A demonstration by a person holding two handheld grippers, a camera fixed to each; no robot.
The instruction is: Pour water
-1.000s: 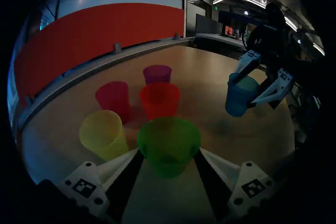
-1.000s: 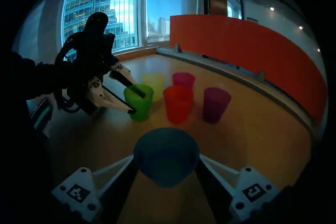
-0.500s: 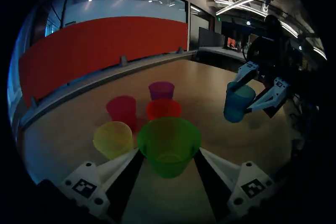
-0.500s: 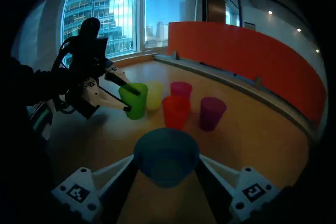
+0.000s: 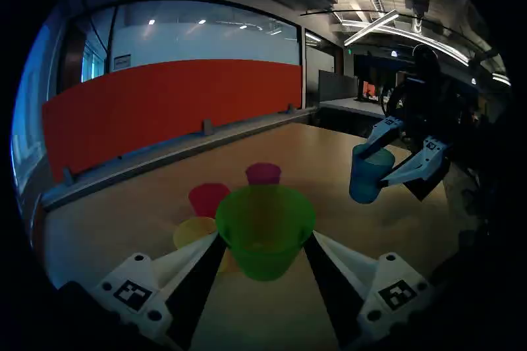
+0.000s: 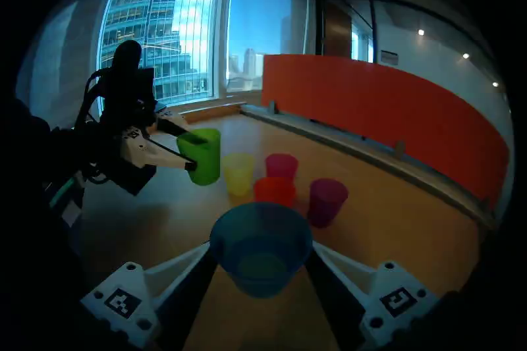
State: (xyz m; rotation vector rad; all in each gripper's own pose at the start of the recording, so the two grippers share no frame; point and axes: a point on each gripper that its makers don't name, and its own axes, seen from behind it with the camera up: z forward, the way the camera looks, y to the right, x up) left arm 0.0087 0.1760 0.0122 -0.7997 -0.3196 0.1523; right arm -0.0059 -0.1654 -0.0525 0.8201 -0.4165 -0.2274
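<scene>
My green cup [image 5: 265, 229] is upright above the table [image 5: 316, 153], pinched between the left hand-held gripper's [image 5: 263, 240] fingers. The blue cup [image 5: 365, 180], clamped upright in the right hand-held gripper [image 5: 369, 168], hangs far right, well apart. I can't tell what either holds.

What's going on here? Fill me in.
A person holds two grippers. The left gripper is shut on a green cup, the right gripper on a blue cup, both roughly upright above the table. A yellow cup, pink cup, red cup and purple cup stand on it. Nothing is pouring.
</scene>
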